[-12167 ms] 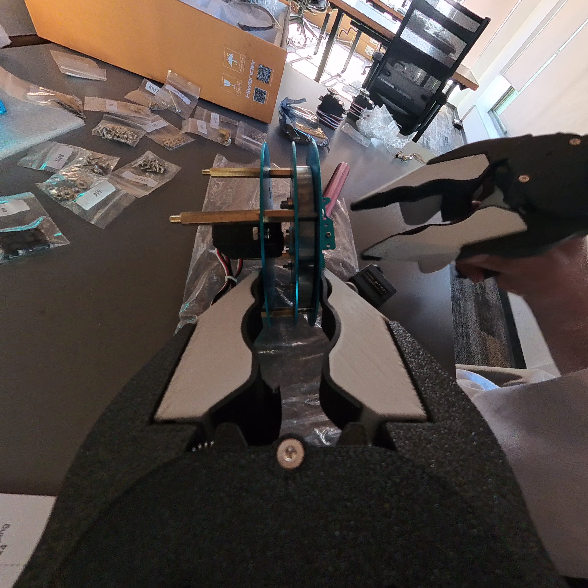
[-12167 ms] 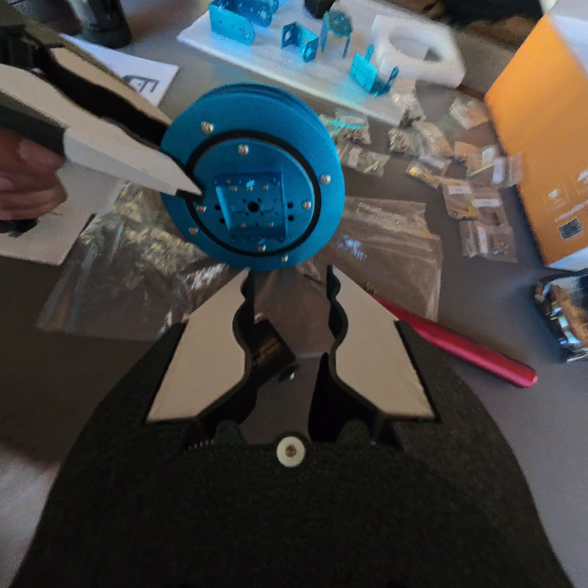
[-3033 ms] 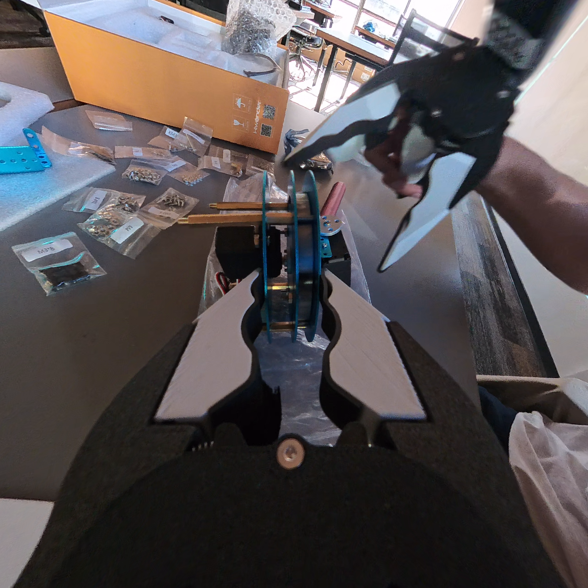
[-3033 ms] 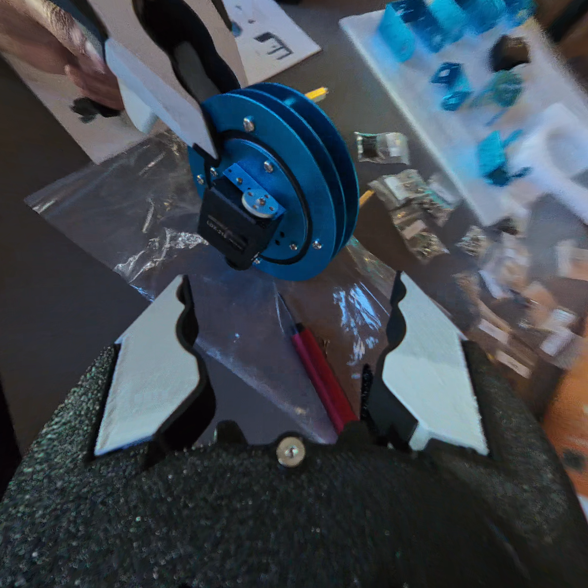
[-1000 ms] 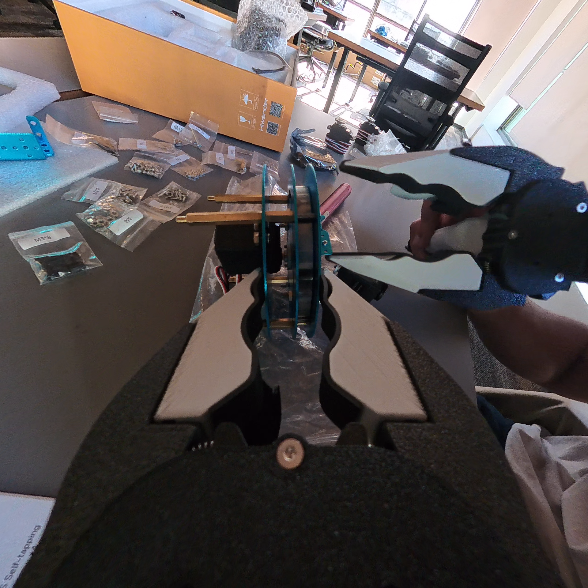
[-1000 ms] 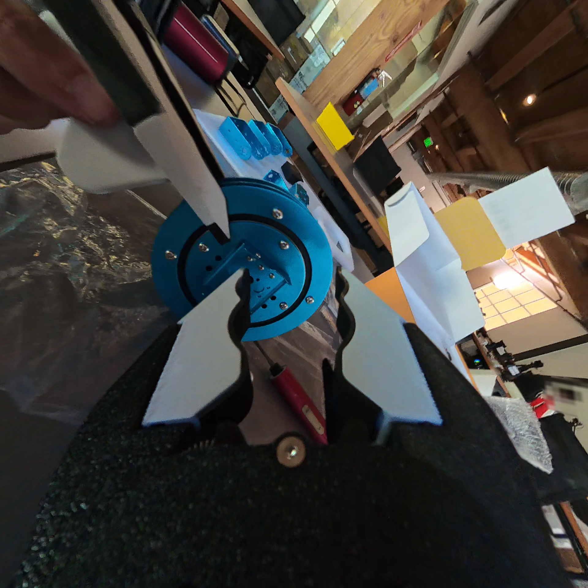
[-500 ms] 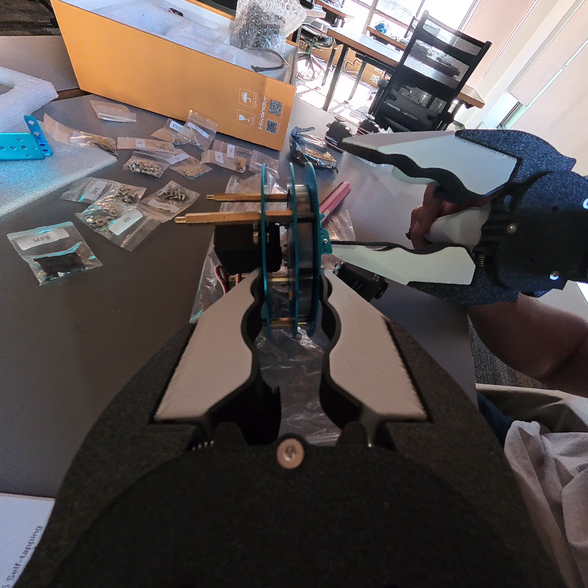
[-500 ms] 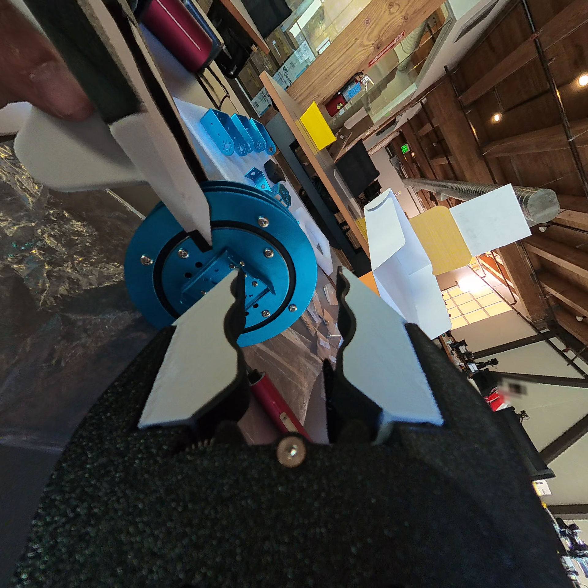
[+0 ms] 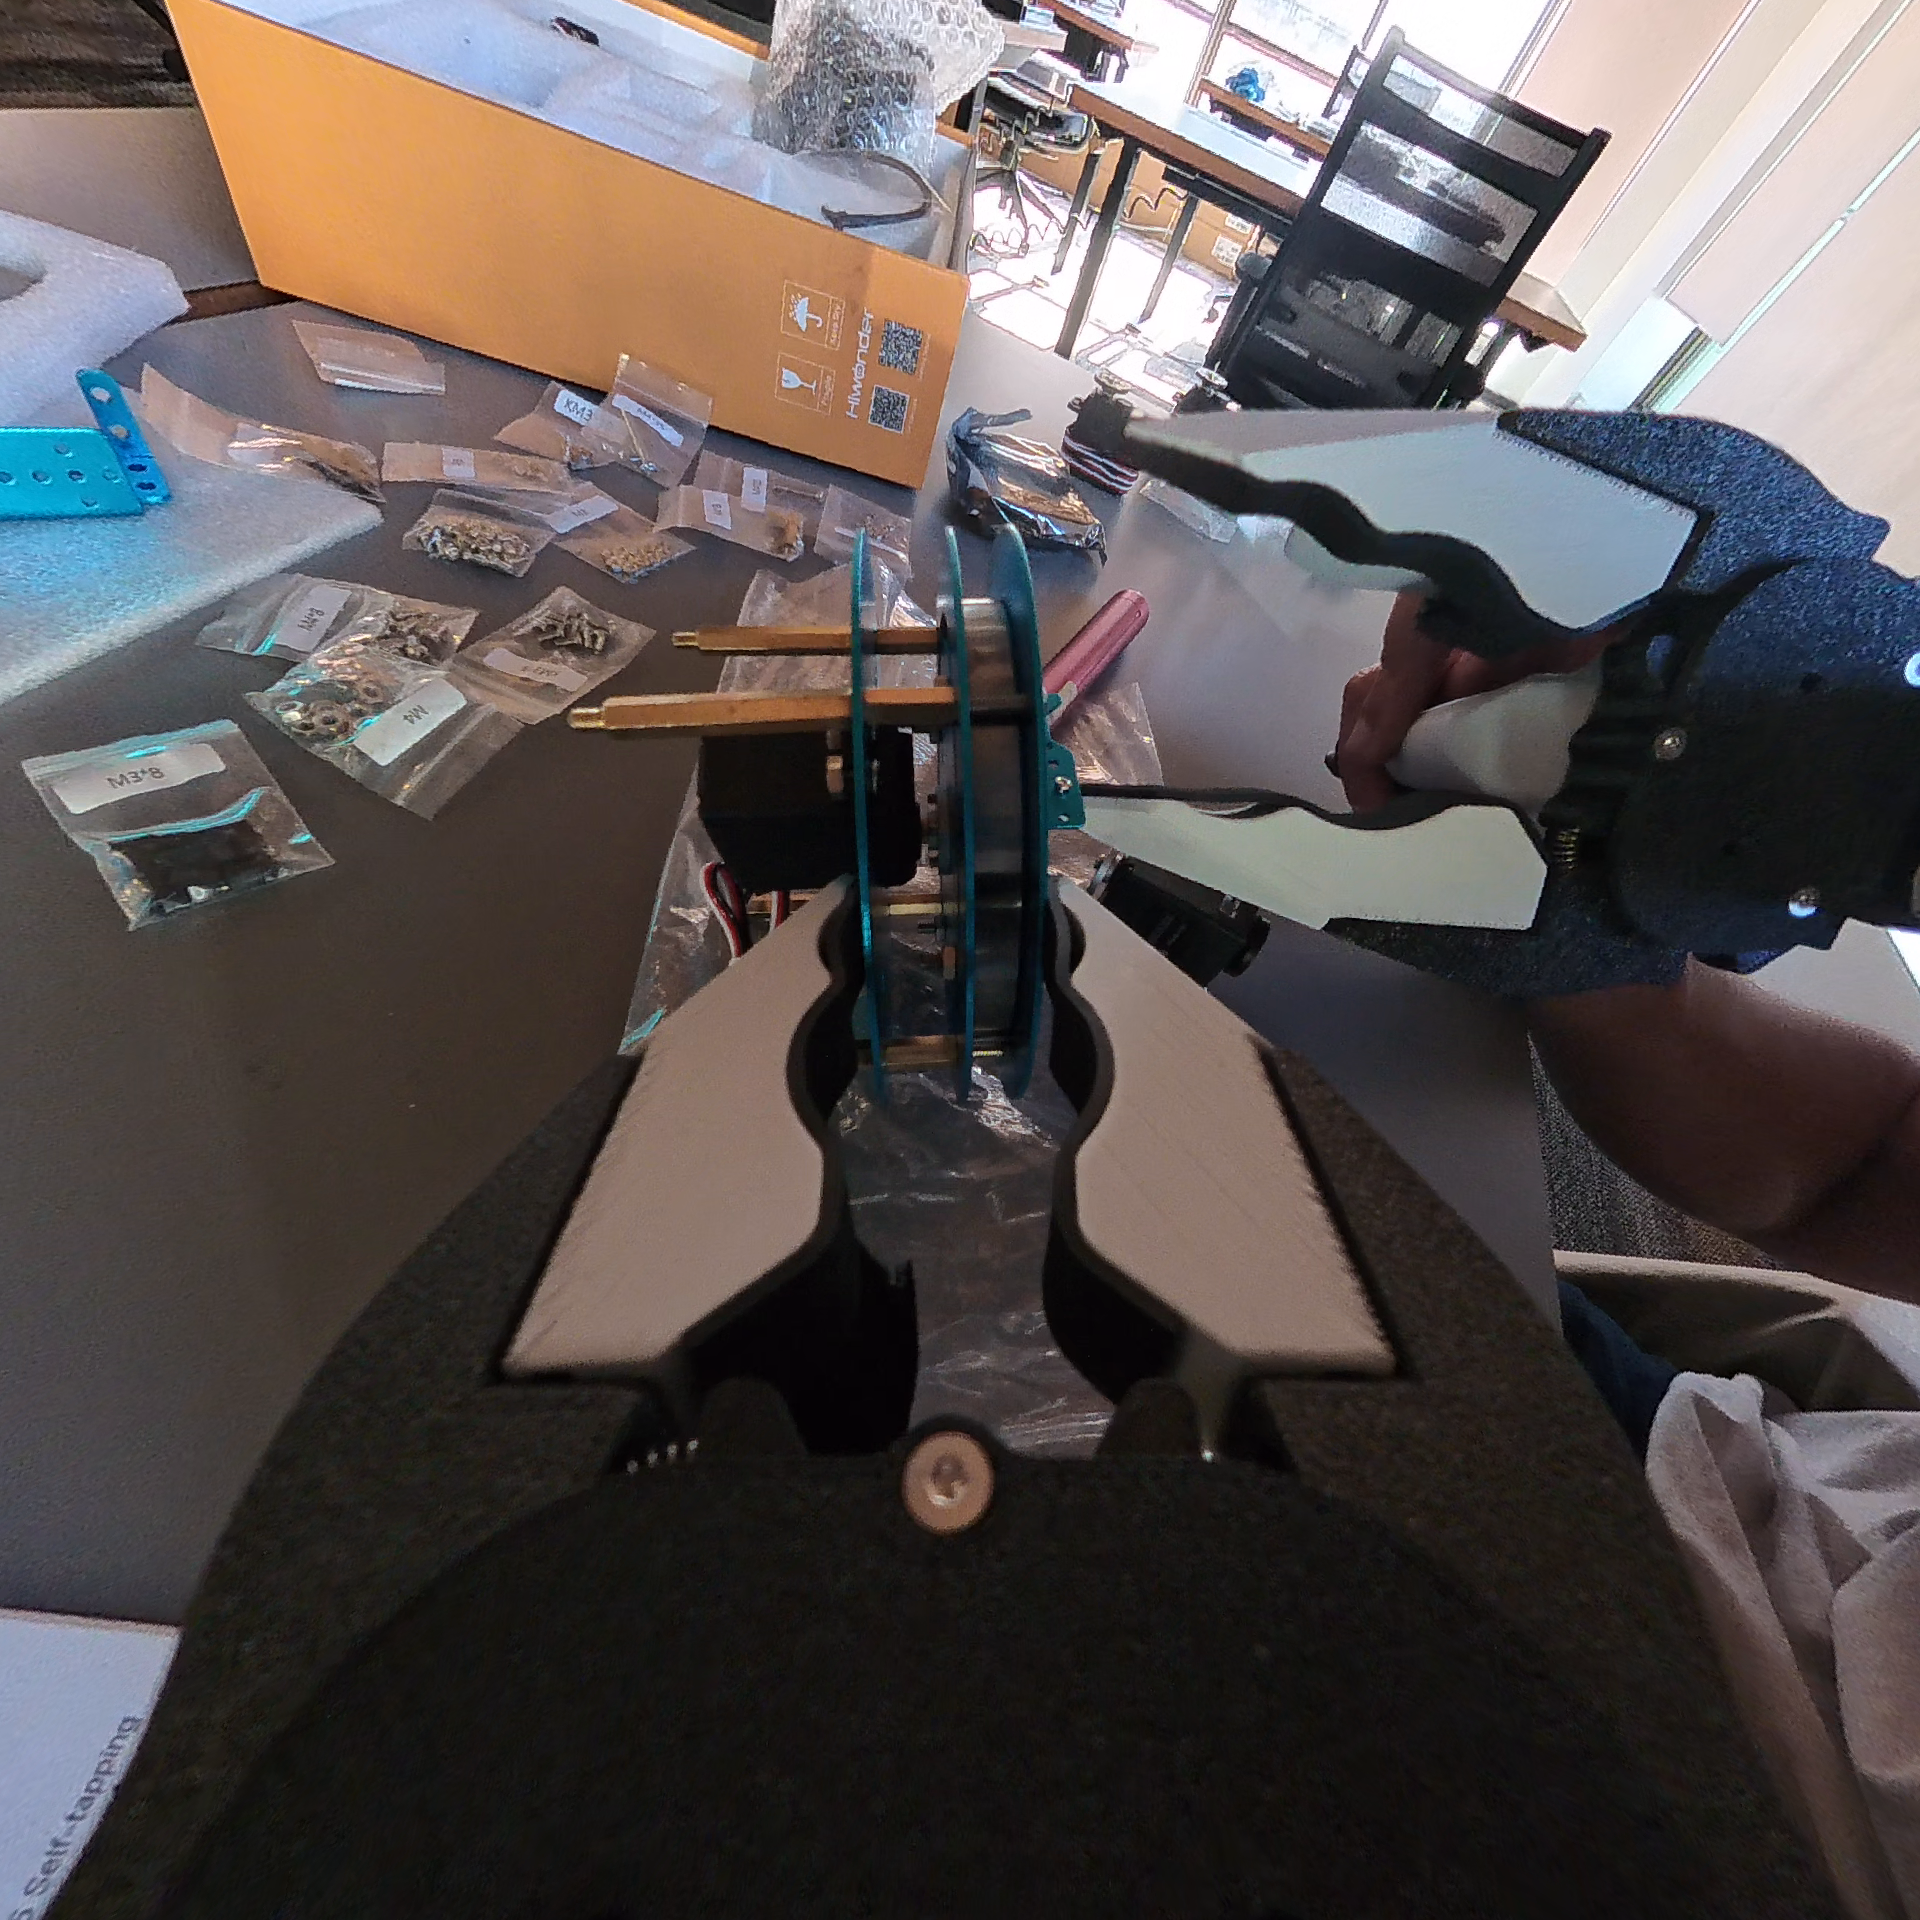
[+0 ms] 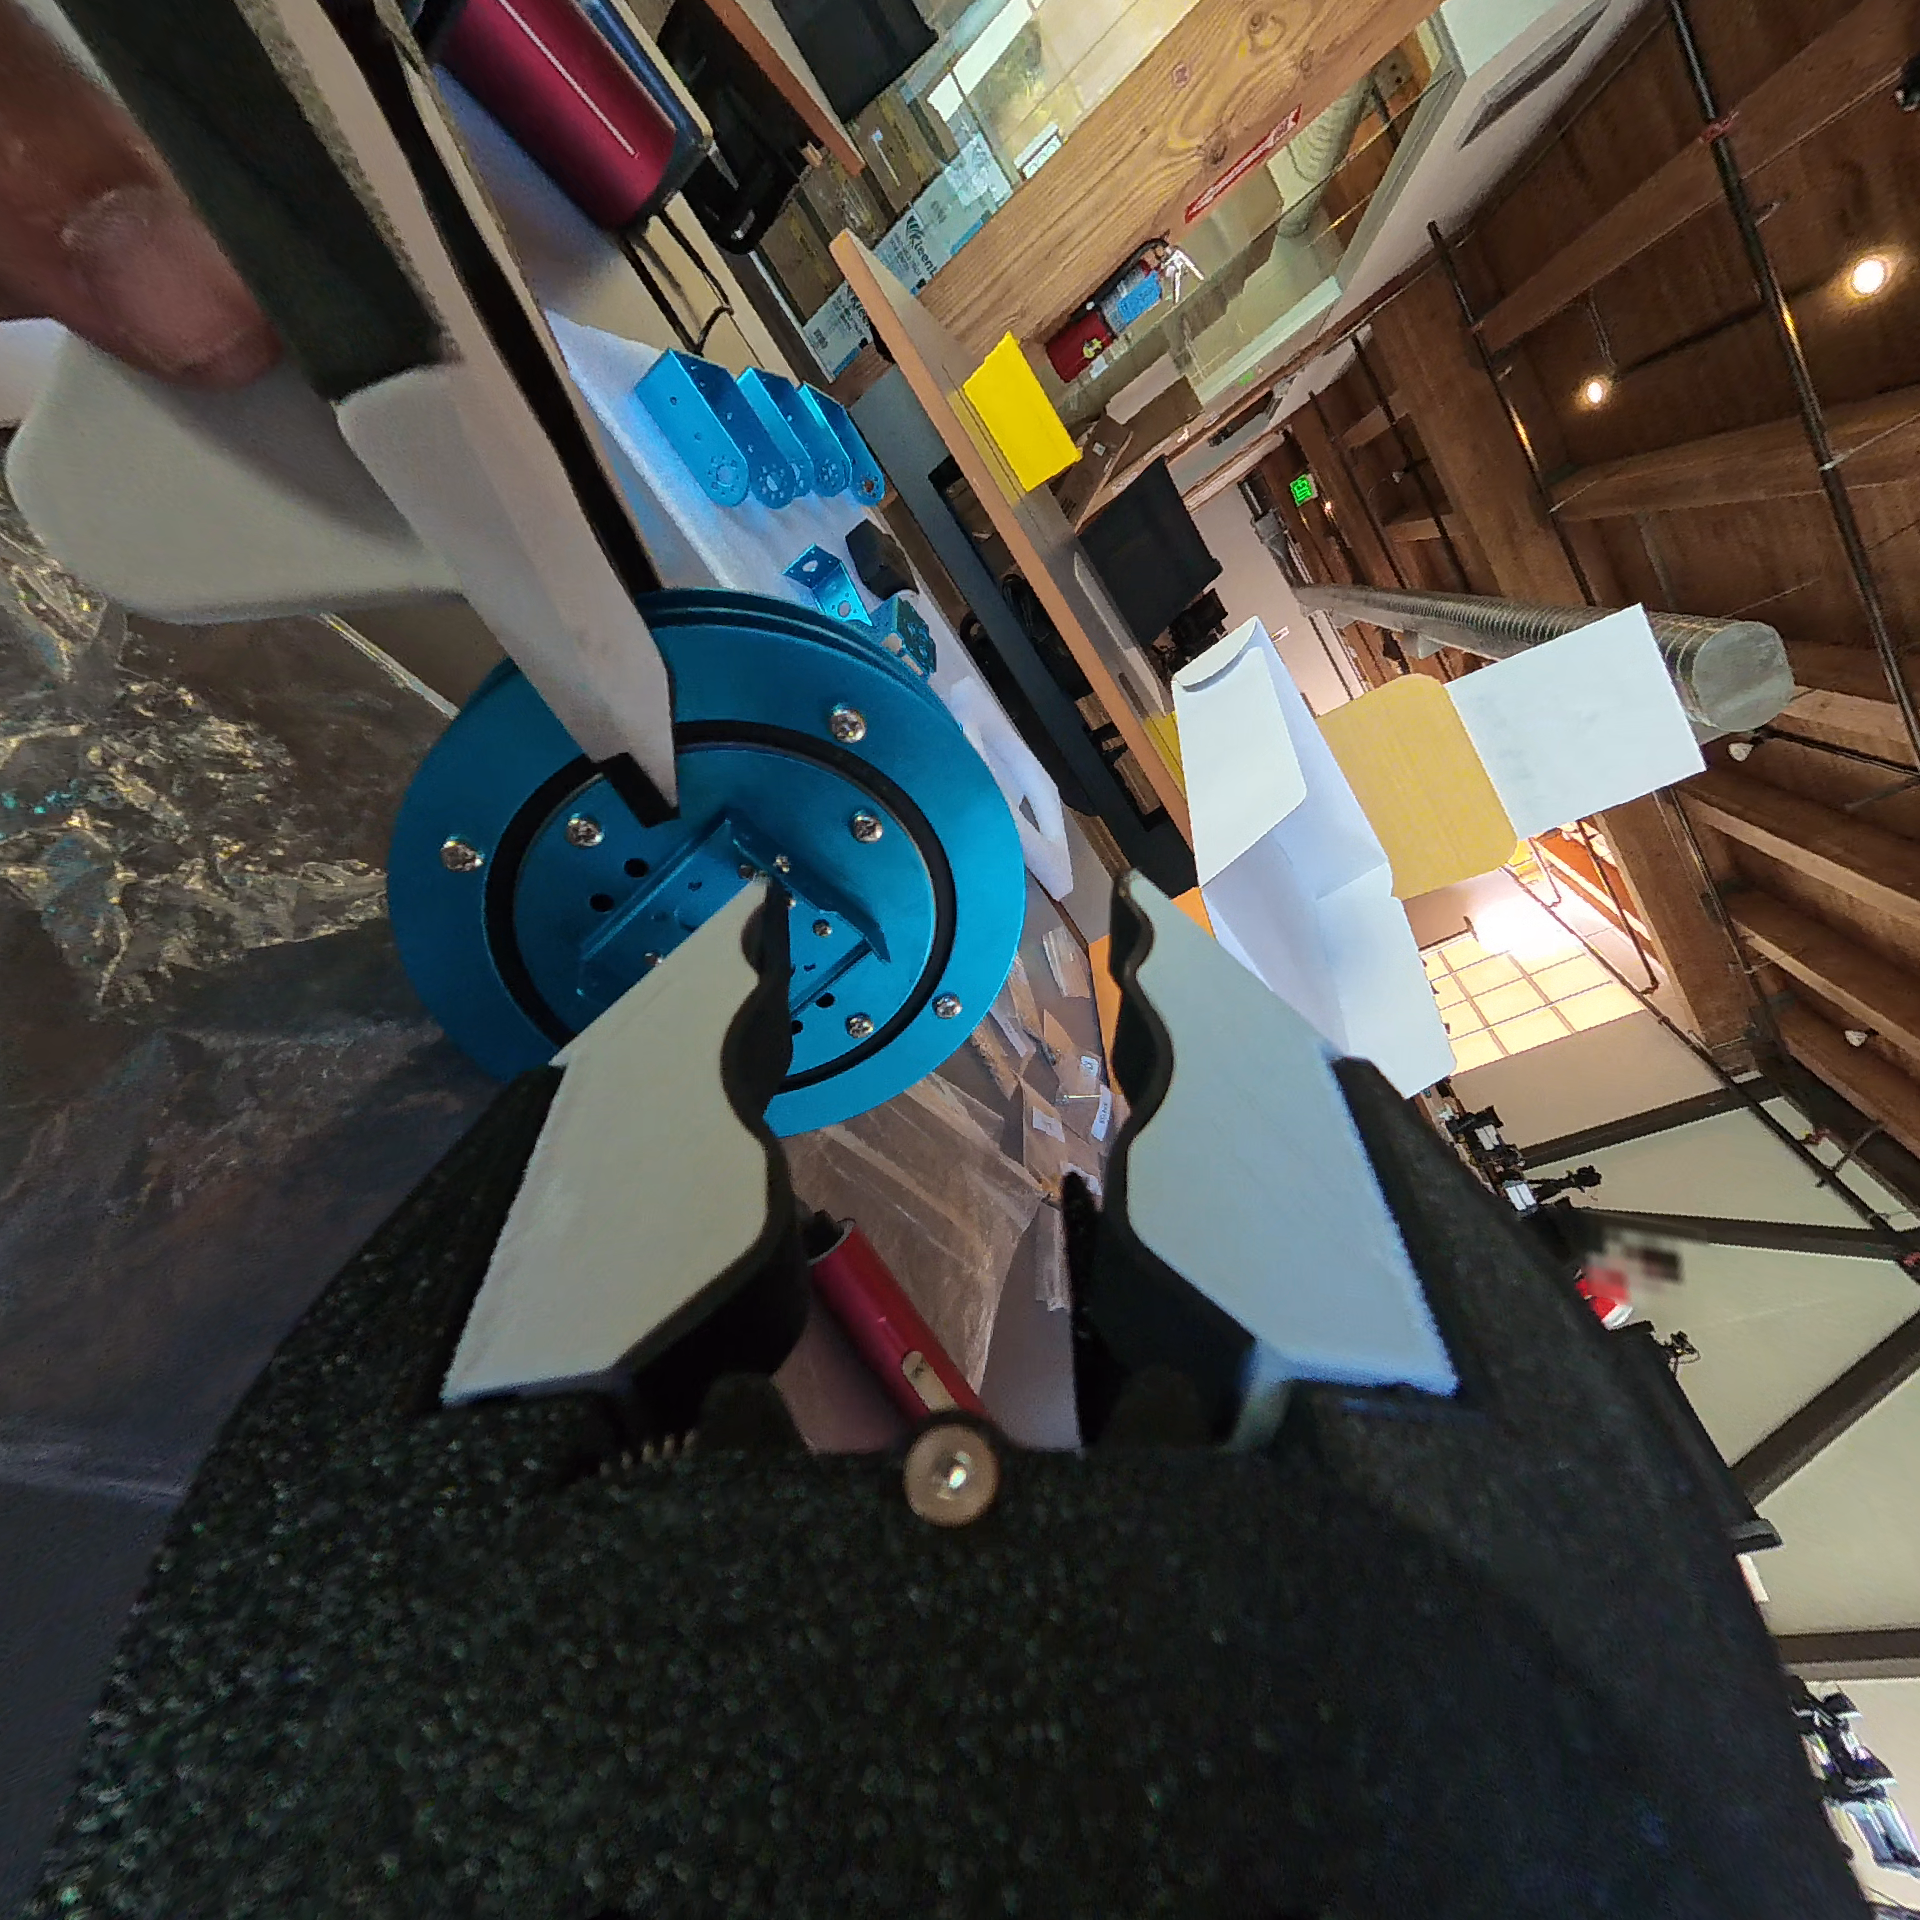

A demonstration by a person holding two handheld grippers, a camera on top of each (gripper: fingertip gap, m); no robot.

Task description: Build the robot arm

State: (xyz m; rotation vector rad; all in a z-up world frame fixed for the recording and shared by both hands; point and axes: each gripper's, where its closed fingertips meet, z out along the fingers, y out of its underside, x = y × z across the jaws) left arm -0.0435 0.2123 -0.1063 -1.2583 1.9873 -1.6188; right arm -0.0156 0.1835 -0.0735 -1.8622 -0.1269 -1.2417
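Both the left gripper (image 9: 951, 904) and the right gripper (image 10: 940, 899) have a rough black foam-textured body, two pale grey pointed fingers (image 9: 696, 1164) with wavy black inner edges, and one silver screw (image 9: 947, 1477) at the base.

Blue disc assembly (image 9: 961, 831) anodised metal, brass standoffs (image 9: 748, 712); table (image 9: 260, 1091) matt grey; bags (image 9: 384, 717) glossy plastic.

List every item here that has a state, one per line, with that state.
Left gripper: shut on the blue disc assembly, held on edge above the table.
Blue disc assembly: upright, brass standoffs pointing left.
Right gripper: open, empty, one of its fingers near the assembly's face.
Orange cardboard box: open.
Parts bags: lying flat on the table; whether sealed, unclear.
Red-handled tool: lying on the table.
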